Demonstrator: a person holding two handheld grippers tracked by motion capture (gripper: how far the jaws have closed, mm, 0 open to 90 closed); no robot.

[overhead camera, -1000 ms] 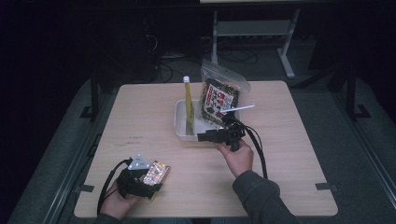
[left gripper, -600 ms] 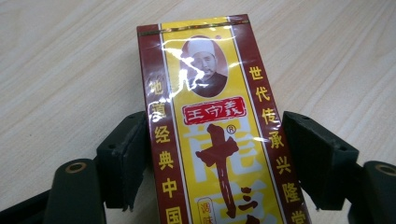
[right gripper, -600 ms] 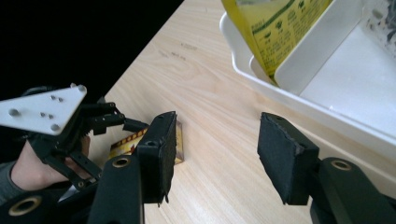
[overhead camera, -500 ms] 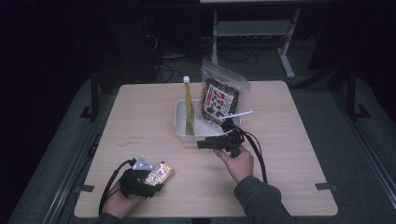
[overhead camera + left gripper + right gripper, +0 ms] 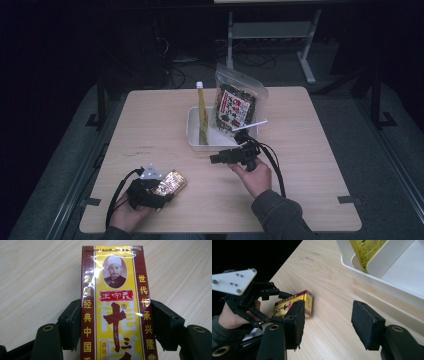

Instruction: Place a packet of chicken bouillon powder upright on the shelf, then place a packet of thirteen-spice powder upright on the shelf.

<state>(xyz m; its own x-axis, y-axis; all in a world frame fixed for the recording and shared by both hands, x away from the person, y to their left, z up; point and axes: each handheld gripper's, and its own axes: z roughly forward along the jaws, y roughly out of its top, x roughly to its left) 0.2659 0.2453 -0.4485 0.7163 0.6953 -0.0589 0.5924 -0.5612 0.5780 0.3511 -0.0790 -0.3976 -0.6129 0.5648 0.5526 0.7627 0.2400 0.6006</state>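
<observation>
A yellow and maroon box [image 5: 112, 302] with printed characters lies flat on the wooden table [image 5: 150, 130] near its front left. My left gripper [image 5: 115, 315] has just been closing, and its pads [image 5: 71, 322] now press on the box's two long sides. From above, the left gripper [image 5: 161, 190] and the box [image 5: 171, 182] sit by the front edge. My right gripper [image 5: 216, 159] points left, just in front of the white tray [image 5: 191, 131]. Its jaws have just been opening; the right gripper [image 5: 327, 320] is open and holds nothing, facing the box [image 5: 294, 302].
The tray holds a tall yellow tube with a white cap [image 5: 202, 112], a clear bag of dark snacks [image 5: 234, 102] and a white stick [image 5: 251, 125]. The tray's rim [image 5: 372, 282] is close at the right gripper's right. The table's front edge runs right behind the left hand.
The left gripper's jaws have closed onto the box. The right gripper has drawn back a little from the tray and turned towards the left.
</observation>
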